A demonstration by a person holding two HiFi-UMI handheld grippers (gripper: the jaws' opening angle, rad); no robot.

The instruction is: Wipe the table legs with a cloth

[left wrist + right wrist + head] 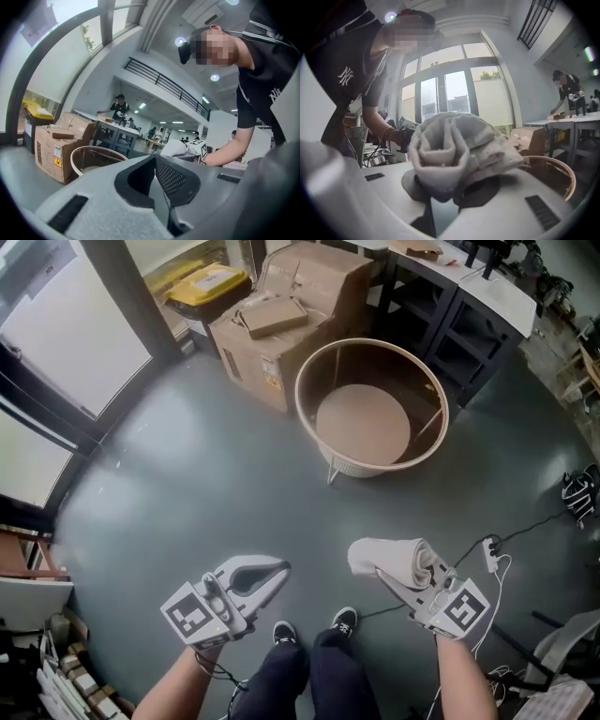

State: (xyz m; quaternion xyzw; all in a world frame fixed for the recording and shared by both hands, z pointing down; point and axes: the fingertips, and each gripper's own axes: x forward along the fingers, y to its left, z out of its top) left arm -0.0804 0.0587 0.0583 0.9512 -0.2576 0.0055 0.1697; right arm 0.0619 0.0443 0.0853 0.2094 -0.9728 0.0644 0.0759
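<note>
Right gripper (386, 575): clamped on the cloth (396, 557), held in the air above the grey floor (187, 484), just ahead of the person's feet.
Cloth look: pale, thick and soft, rolled into a fat bundle that bulges over the jaws. Loose folds spill to one side in the right gripper view.
Left gripper (275, 570): jaws together, nothing between them. It's idle beside the right gripper.
Round table (370, 341): straight ahead on the floor, well apart from both grippers. It has a wooden rim, with a lower disc showing inside.
Table leg (331, 468): the white one under the near rim is closest, forward and slightly left of the cloth.
Coming move: by my reading the right gripper goes — it holds the cloth and is nearer. It needs to reach forward and down, then run along the leg, which looks near upright.
</note>
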